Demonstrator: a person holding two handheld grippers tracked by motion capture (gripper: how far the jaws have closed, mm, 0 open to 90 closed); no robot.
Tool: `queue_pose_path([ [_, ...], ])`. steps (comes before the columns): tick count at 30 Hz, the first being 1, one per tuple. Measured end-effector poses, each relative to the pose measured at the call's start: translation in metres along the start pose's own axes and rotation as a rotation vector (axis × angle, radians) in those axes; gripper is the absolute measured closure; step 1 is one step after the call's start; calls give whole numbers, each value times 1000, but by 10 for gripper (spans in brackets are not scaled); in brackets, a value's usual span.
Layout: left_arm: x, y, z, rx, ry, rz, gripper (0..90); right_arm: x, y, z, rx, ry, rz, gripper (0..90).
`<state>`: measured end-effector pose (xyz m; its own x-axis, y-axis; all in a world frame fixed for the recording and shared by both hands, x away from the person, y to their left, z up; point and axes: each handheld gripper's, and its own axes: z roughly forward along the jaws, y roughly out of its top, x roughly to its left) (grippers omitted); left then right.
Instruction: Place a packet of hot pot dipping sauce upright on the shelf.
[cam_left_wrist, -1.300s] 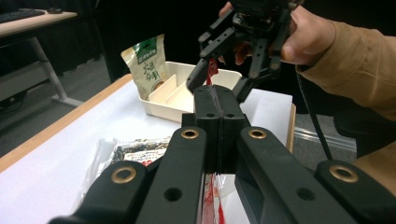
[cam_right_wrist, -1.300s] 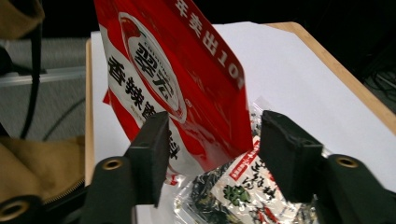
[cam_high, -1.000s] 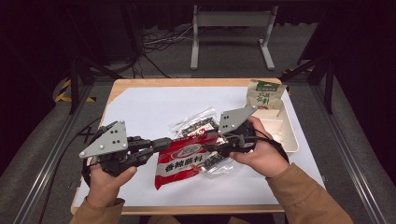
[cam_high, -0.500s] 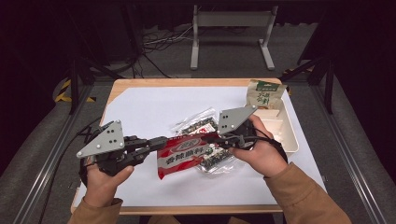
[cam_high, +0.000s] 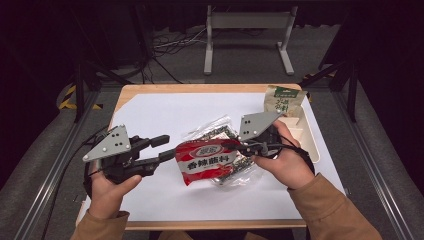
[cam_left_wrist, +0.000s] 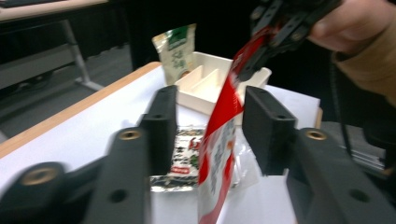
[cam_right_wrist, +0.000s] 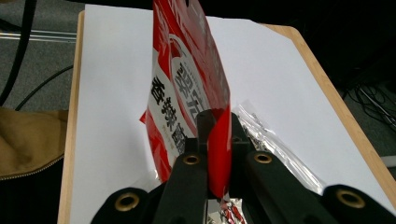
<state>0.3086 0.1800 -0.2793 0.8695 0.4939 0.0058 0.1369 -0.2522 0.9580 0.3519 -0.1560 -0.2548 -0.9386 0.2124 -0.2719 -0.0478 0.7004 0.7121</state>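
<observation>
A red snack packet (cam_high: 207, 161) with white lettering hangs above the white sheet between both hands. My right gripper (cam_high: 231, 146) is shut on its right end; in the right gripper view the jaws (cam_right_wrist: 218, 126) pinch the red foil (cam_right_wrist: 187, 84). My left gripper (cam_high: 165, 148) has just been opening. Its fingers (cam_left_wrist: 161, 128) stand either side of the packet's edge (cam_left_wrist: 219, 140) without pressing it. Under the red packet lies a clear packet with dark contents (cam_high: 215, 132).
A white divided tray (cam_high: 311, 142) sits at the table's right edge, with a green pouch (cam_high: 282, 100) leaning at its far end. A white sheet (cam_high: 160, 110) covers the wooden table. Cables trail off the left side.
The left jaws have spread apart and let go of the red packet's left edge. The right jaws have closed on its right end. The packet now sits more level between the hands.
</observation>
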Motion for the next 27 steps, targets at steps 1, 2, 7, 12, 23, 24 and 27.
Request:
queue_pose_path([
  [1,1,-1,0,3,8,-2,500,-1,-1,-2,3,-7,3,890],
  [2,2,-2,0,7,22,-3,473,-1,-1,-3,5,-11,5,890],
  [7,8,-7,0,31,64,-16,416,-8,-6,-14,15,-36,24,890],
  [12,14,-13,-2,41,90,-35,396,-14,-10,-23,17,-60,40,890],
  [23,27,-27,-4,92,136,-70,364,-26,-17,-49,5,-121,69,891],
  [24,28,-29,-4,96,139,-74,363,-27,-17,-52,3,-130,71,891],
  [27,33,-34,-5,107,151,-84,355,-32,-20,-58,-1,-147,82,891],
])
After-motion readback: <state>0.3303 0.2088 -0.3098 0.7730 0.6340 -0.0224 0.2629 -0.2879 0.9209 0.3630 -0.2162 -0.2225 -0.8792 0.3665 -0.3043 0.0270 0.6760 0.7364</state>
